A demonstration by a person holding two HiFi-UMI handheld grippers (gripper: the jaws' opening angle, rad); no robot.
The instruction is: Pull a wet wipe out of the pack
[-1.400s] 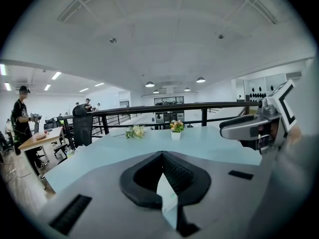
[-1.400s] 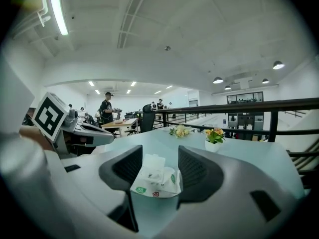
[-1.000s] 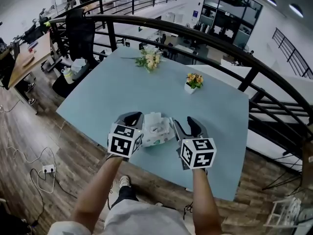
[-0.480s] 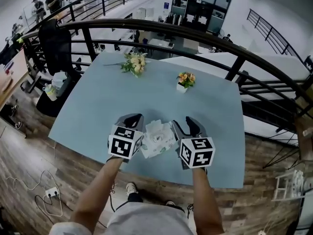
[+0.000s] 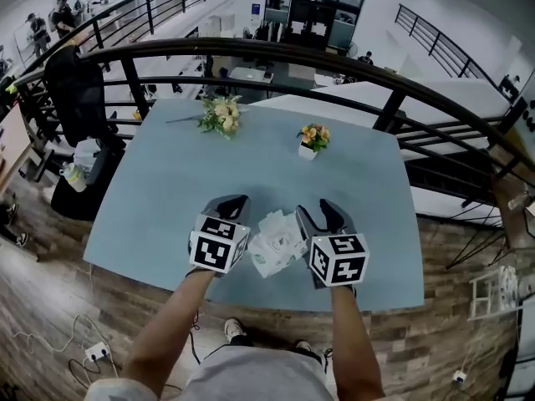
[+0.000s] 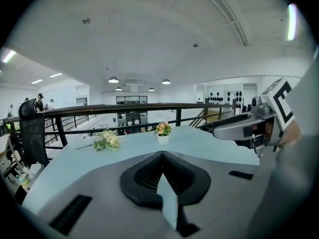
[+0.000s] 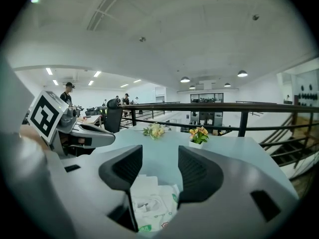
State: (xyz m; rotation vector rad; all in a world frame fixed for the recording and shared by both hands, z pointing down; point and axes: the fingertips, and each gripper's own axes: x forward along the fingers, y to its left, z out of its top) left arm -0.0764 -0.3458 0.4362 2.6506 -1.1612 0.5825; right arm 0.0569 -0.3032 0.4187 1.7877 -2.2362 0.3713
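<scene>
Pale blue table (image 5: 167, 190) spreads ahead of you. Bouquet of pale flowers (image 5: 219, 115) lies near its far left edge. Small white pot of orange blooms (image 5: 313, 139) stands far centre-right, well apart from bouquet. Black curved railing (image 5: 276, 53) wraps table's far side. Black office chair (image 5: 71, 86) off to your left, past table corner. Wood-plank floor (image 5: 50, 307) beneath you, white power strip (image 5: 96, 351) with cables lying on it. People (image 5: 50, 11) far back on your left, too small for detail.
</scene>
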